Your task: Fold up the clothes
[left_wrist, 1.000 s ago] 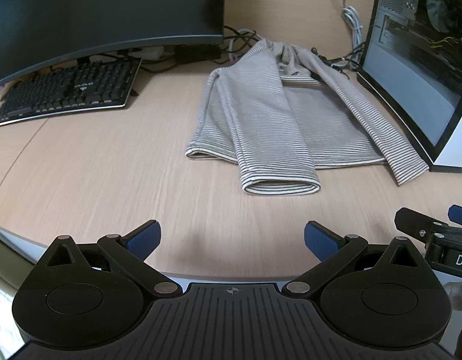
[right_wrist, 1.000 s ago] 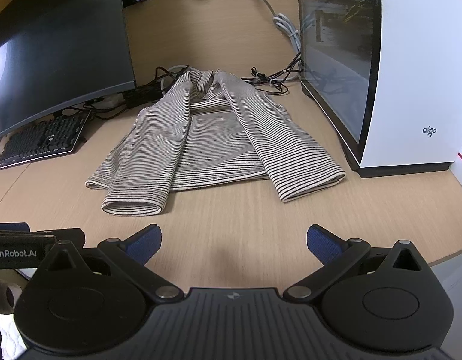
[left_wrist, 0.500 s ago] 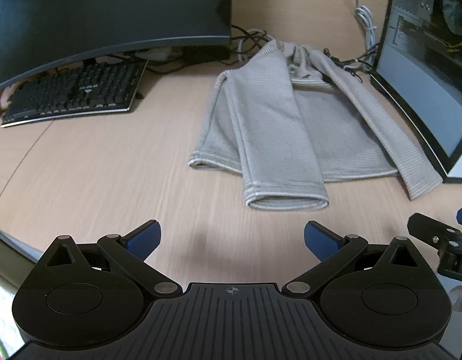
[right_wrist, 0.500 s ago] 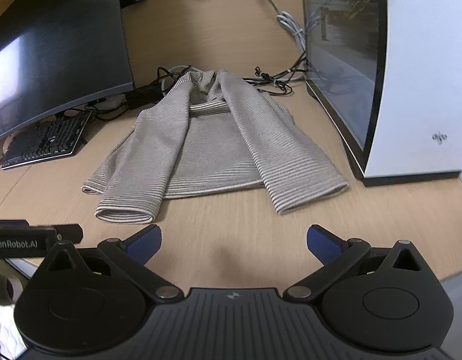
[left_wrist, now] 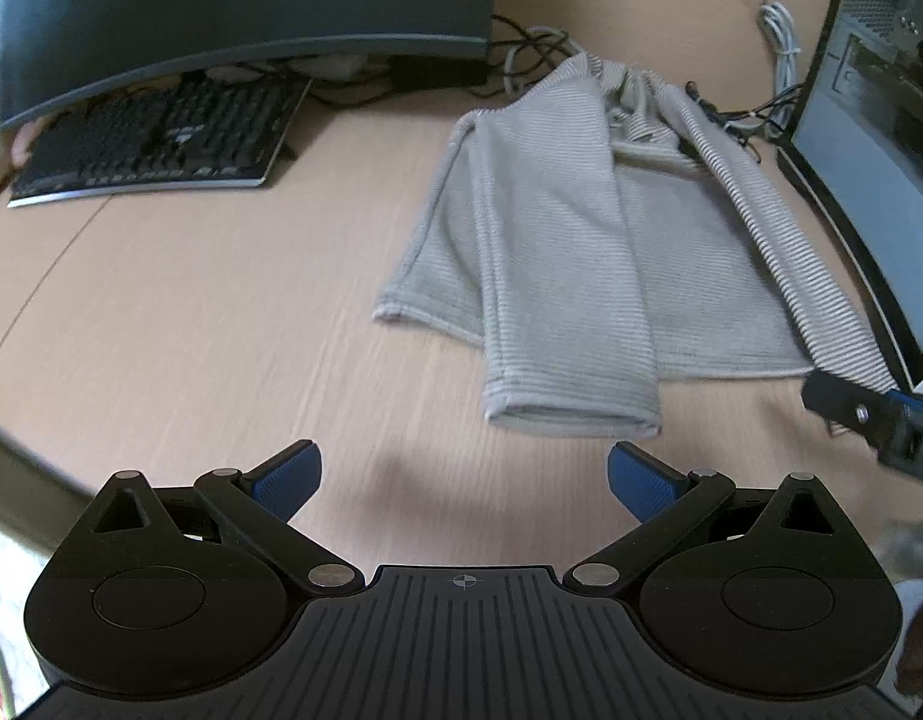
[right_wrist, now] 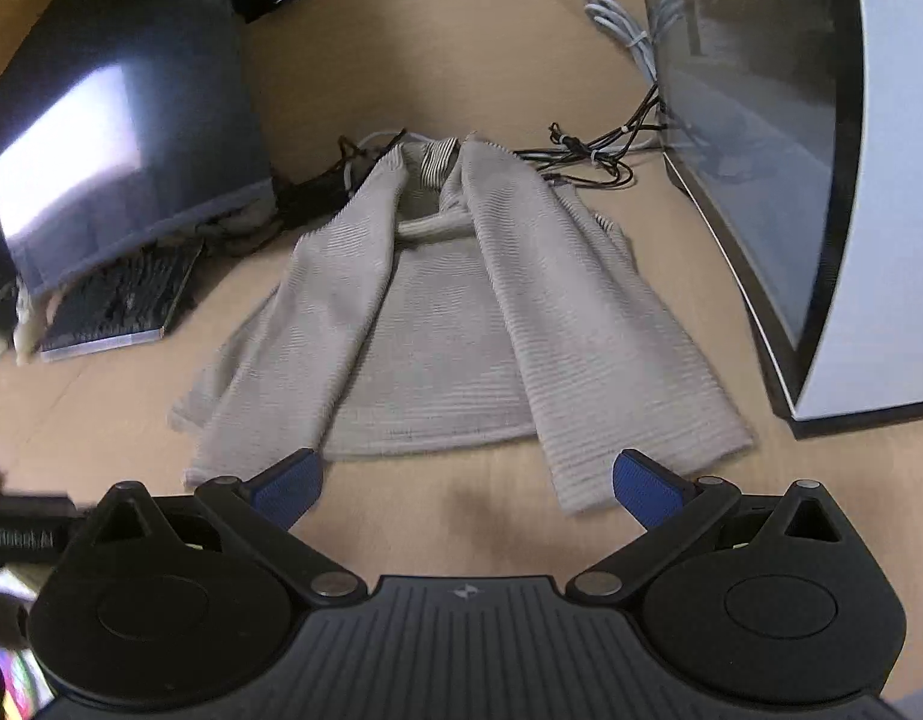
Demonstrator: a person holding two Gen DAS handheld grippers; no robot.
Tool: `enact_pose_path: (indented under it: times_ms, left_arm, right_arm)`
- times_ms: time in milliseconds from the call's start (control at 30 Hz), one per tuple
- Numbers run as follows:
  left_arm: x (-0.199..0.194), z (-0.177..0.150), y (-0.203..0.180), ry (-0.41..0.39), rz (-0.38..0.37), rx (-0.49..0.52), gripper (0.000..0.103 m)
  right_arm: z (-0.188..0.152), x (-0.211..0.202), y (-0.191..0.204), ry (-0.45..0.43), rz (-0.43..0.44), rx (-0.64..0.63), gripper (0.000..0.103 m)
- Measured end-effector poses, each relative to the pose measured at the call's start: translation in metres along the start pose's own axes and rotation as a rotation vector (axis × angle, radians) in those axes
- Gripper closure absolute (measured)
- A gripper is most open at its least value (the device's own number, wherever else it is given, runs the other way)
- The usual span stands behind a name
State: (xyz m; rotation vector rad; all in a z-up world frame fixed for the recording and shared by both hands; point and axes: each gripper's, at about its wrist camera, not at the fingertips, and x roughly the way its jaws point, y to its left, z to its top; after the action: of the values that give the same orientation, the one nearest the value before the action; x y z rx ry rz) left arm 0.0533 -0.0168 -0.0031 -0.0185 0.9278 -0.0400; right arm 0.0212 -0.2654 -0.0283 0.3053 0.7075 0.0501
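A grey striped long-sleeved top lies flat on the wooden desk, both sleeves folded down over its body. It also shows in the right wrist view. My left gripper is open and empty, just short of the left sleeve's cuff. My right gripper is open and empty, at the hem; its right finger is next to the right sleeve's cuff. The right gripper's tip shows at the left wrist view's right edge.
A curved monitor and a black keyboard stand at the back left. A white computer case stands close to the top's right side. Cables lie behind the collar.
Both grippers have moved forward toward the top, so it looks larger and nearer. Both stay open.
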Motion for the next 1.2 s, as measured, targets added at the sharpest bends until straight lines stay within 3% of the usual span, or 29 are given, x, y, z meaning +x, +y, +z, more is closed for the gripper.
enact_pose_path:
  times_ms: [200, 367, 567, 833, 1000, 1200]
  left_arm:
    - [0.026, 0.045, -0.001, -0.037, -0.109, 0.061, 0.000]
    - [0.065, 0.084, -0.009, 0.012, -0.230, 0.101, 0.000]
    - [0.111, 0.105, -0.018, 0.112, -0.313, 0.169, 0.000]
    - [0.127, 0.100, -0.011, 0.080, -0.368, 0.213, 0.000]
    - [0.127, 0.096, -0.016, 0.054, -0.322, 0.244, 0.000]
    - [0.124, 0.090, -0.020, 0.034, -0.269, 0.251, 0.000]
  right_arm:
    - [0.025, 0.026, 0.008, -0.035, -0.010, 0.125, 0.000]
    - [0.041, 0.046, 0.008, -0.028, -0.072, 0.223, 0.000]
    - [0.057, 0.081, 0.000, -0.014, -0.117, 0.347, 0.000]
    - [0.062, 0.114, -0.002, -0.010, -0.163, 0.391, 0.000]
    - [0.056, 0.115, -0.003, -0.015, -0.160, 0.388, 0.000]
    - [0.052, 0.110, -0.006, 0.012, -0.084, 0.325, 0.000]
